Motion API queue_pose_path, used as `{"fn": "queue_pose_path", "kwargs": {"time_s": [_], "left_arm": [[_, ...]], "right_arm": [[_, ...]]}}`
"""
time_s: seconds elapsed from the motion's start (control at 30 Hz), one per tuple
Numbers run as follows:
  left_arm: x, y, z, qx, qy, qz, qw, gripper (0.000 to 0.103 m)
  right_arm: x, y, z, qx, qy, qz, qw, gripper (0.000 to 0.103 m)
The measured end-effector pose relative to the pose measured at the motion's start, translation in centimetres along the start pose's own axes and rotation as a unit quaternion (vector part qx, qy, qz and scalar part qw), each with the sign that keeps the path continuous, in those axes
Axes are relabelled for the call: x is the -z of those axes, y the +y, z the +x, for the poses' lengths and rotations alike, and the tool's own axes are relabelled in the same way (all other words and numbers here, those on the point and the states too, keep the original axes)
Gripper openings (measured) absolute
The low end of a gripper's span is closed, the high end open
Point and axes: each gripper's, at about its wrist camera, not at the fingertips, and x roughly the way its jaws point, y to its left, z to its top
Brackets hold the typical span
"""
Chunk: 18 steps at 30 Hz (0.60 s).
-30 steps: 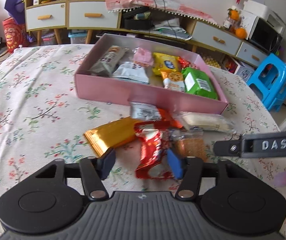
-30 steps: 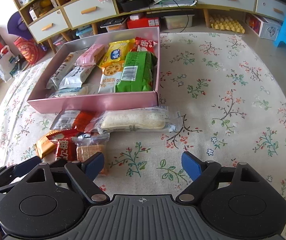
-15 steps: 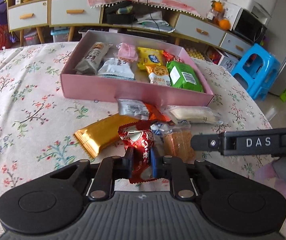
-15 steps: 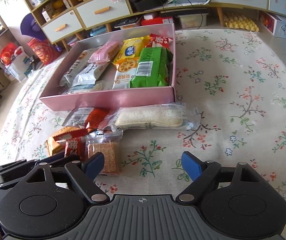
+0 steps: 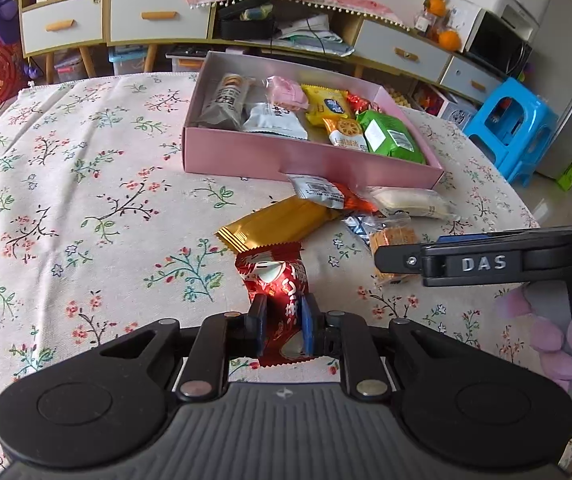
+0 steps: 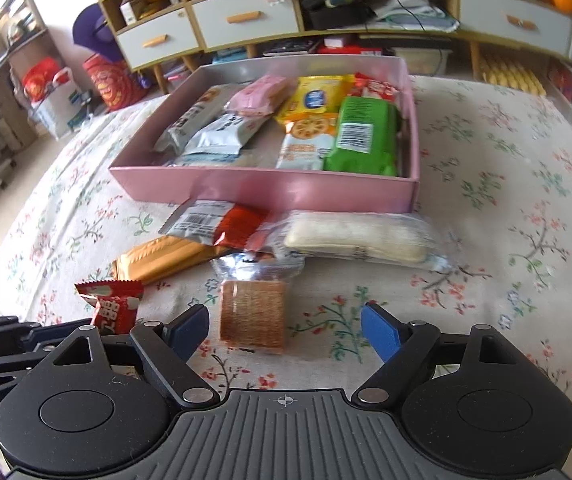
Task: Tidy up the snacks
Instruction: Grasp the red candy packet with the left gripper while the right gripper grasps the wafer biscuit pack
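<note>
1 red snack packet (image 5: pixel 275 292) gripped (4 loose packets).

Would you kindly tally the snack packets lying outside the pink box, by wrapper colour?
red packet, clamped in the left gripper: 1
gold packet: 1
white-and-orange packet: 1
clear packets, the pale bread and the brown cracker: 2
Total: 5

shiny red foil wrapper (image 5: pixel 275 280), glossy gold pack (image 5: pixel 277 222), matte pink cardboard box (image 5: pixel 310 158), all on a soft floral cloth (image 5: pixel 85 200)
</note>
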Motion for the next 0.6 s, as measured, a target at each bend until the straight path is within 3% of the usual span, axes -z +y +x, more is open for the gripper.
{"fn": "queue_pose_path", "kwargs": {"time_s": [0.13,0.2,0.27,0.3,0.43,0.6], "left_arm": [[0.2,0.0,-0.1,-0.002,-0.011,0.003,0.9999,0.024],[0.2,-0.2,0.0,-0.001,-0.012,0.004,0.9999,0.027],[0.2,-0.3,0.2,-0.005,-0.012,0.006,0.9999,0.029],[0.3,-0.4,0.3,-0.006,-0.013,0.007,0.9999,0.030],[0.3,-0.7,0.6,-0.021,-0.020,0.005,0.9996,0.040],[0.4,-0.8,1.0,-0.039,-0.026,0.000,0.9989,0.042]], "right_arm": [[0.0,0.9,0.5,0.005,0.001,-0.012,1.000,0.068],[0.1,1.2,0.7,0.012,0.004,-0.020,1.000,0.057],[0.2,1.3,0.8,0.017,0.005,-0.027,0.999,0.037],[0.1,1.3,0.7,0.018,0.005,-0.028,0.999,0.034],[0.1,0.7,0.4,0.014,0.015,-0.012,1.000,0.033],[0.2,0.0,-0.2,0.024,0.042,0.013,0.999,0.033]]}}
